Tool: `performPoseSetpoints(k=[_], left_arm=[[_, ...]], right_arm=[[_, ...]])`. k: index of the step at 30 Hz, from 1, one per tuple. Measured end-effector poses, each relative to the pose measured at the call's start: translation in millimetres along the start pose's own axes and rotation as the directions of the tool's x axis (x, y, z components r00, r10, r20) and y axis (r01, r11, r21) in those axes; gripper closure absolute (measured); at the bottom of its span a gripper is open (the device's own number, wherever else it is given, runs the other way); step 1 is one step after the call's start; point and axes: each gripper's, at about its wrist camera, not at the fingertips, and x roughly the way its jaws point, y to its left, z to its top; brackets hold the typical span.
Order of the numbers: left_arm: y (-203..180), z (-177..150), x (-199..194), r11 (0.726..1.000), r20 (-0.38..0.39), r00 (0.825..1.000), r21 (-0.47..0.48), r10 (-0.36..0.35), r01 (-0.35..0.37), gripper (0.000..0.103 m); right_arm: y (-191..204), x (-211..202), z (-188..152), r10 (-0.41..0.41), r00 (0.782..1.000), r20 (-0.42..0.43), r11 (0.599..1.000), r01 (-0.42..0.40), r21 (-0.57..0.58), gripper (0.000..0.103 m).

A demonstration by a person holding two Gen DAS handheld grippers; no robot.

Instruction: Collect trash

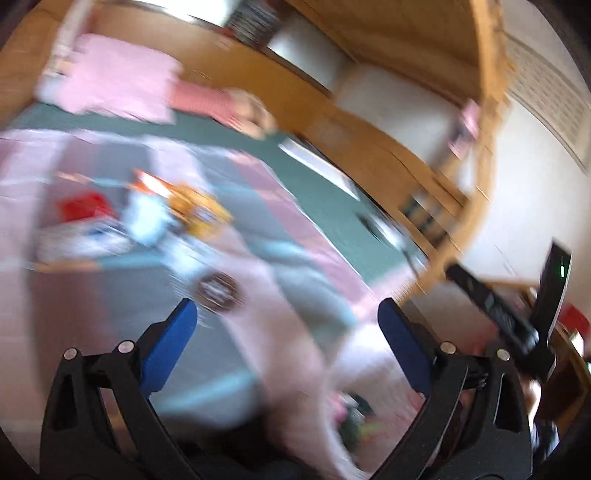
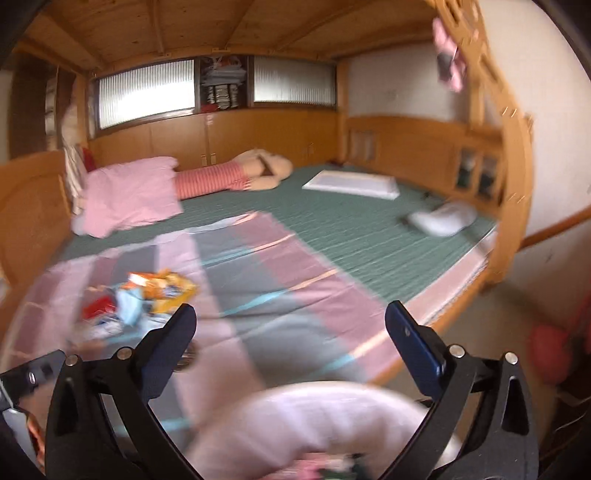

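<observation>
Trash pile (image 2: 147,295) far-left on bed (image 2: 351,229); both tongs (image 1: 286,317) (image 2: 290,321) apart, empty; loose wrappers could slip.

The bed frame (image 2: 406,144) is showing as warm, varnished wood with a soft sheen, and the ceiling boards (image 2: 221,26) are looking like the same knotty timber. A green mat (image 2: 351,221) is lying matt and ribbed, woven in texture. The striped blanket (image 2: 277,266) and pink pillow (image 2: 129,195) are reading as soft matt cloth. The wrappers (image 2: 162,288) are appearing as crinkled, glossy plastic film. The right gripper (image 2: 291,317) is showing matt black plastic arms, silvery metal pins and smooth blue pads (image 2: 417,343); the left gripper (image 1: 288,314) is looking alike. The window panes (image 2: 147,92) are appearing as ribbed, frosted glass.
</observation>
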Motion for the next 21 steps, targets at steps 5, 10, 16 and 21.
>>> performPoseSetpoints(k=[5,10,16,21], left_arm=[[47.0,34.7,-48.2,0.943,0.115,0.937,-0.005,0.33,-0.331,0.004],[114.5,62.4,-61.7,0.863,0.02,0.863,-0.033,0.505,-0.504,0.004],[210.9,44.8,-106.2,0.699,-0.156,0.801,-0.412,0.578,-0.585,0.004],[267.8,11.6,-147.7,0.488,-0.214,0.789,-0.684,0.576,-0.542,0.004]], right_arm=[[67.7,60.7,-2.8,0.105,0.977,-0.183,0.994,-0.111,-0.019,0.003],[166.5,114.7,-11.7,0.21,0.928,-0.308,0.972,-0.233,-0.04,0.003],[277.9,188.8,-39.8,0.233,0.851,-0.47,0.962,-0.273,-0.018,0.003],[362.3,230.4,-40.5,0.171,0.922,-0.348,0.952,-0.245,-0.182,0.003]])
